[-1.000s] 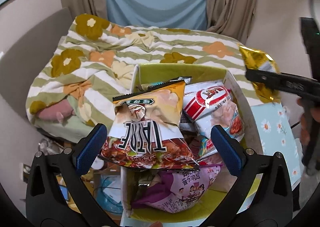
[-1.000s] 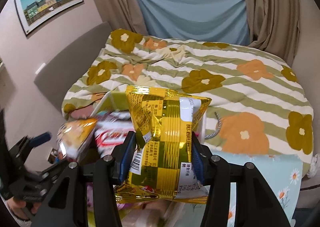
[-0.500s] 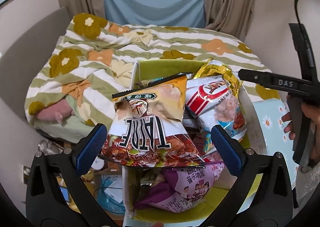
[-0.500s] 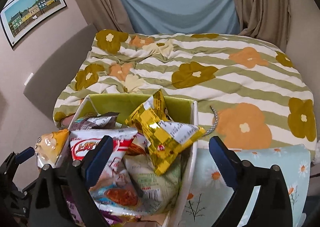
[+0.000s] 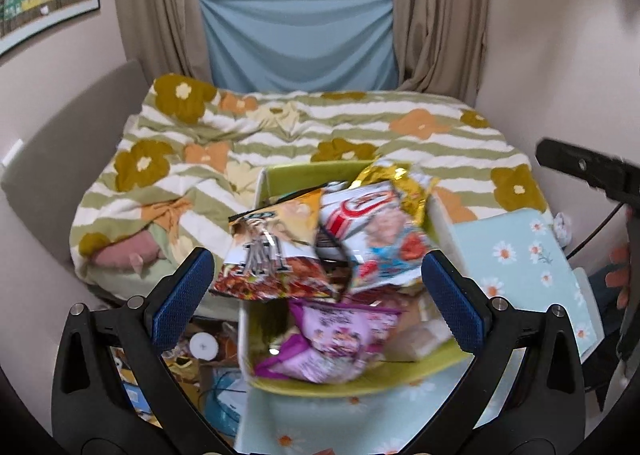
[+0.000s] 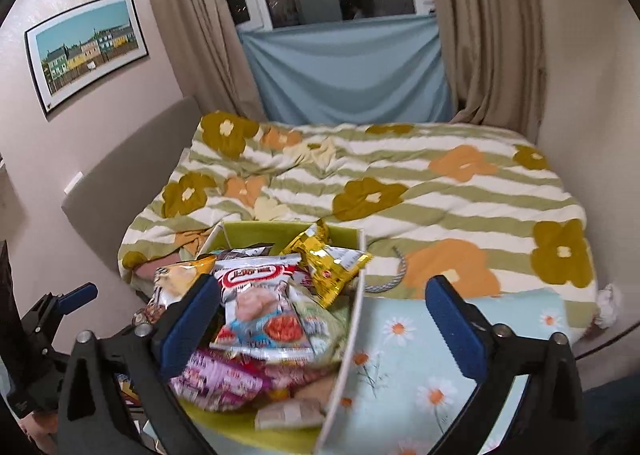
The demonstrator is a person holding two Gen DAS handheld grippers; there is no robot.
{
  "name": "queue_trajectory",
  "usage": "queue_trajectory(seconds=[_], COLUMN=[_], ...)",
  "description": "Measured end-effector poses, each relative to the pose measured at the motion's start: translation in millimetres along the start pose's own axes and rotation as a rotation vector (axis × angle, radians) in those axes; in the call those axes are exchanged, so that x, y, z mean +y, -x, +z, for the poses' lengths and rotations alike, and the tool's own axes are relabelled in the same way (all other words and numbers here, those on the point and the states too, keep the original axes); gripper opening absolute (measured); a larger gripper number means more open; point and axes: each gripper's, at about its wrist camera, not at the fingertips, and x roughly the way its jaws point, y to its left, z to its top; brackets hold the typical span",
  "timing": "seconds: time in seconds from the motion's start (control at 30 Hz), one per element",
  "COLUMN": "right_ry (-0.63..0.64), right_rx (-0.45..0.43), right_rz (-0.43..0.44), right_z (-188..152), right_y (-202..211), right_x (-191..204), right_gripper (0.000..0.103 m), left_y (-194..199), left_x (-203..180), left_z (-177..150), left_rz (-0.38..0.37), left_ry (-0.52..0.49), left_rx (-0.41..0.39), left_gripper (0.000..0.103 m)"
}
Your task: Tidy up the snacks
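Both sets of jaws gape wide and hold nothing above the green snack bin (image 6: 256,233) — heaped past its rim on the daisy-print tabletop (image 6: 416,339) at the foot of the bed (image 6: 400,183). The gold packet (image 6: 330,261) lies tilted across the far right corner, just ahead of the right gripper (image 6: 320,327), likely the nearer; the left gripper (image 5: 320,301) faces the orange chip bag (image 5: 276,251), while open tabletop lies right of the bin.
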Motion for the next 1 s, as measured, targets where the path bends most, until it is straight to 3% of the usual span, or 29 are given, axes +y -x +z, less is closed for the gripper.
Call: queue_trajectory(seconds=[0.27, 0.43, 1.0], right_ry=[0.031, 0.019, -0.01], right_rx=[-0.049, -0.046, -0.067], right_rz=[-0.194, -0.297, -0.319], right_z=[-43, -69, -98], right_y=[81, 104, 127], right_x=[-8, -20, -34], right_gripper=[0.103, 0.103, 0.103], left_y=[54, 73, 86], left_x=[-45, -65, -87], left_z=[-19, -32, -50], left_rz=[-0.027, -0.011, 0.004], left_ry=[0.019, 0.001, -0.013], left_rx=[-0.063, -0.099, -0.111], left_gripper=[0.103, 0.103, 0.103])
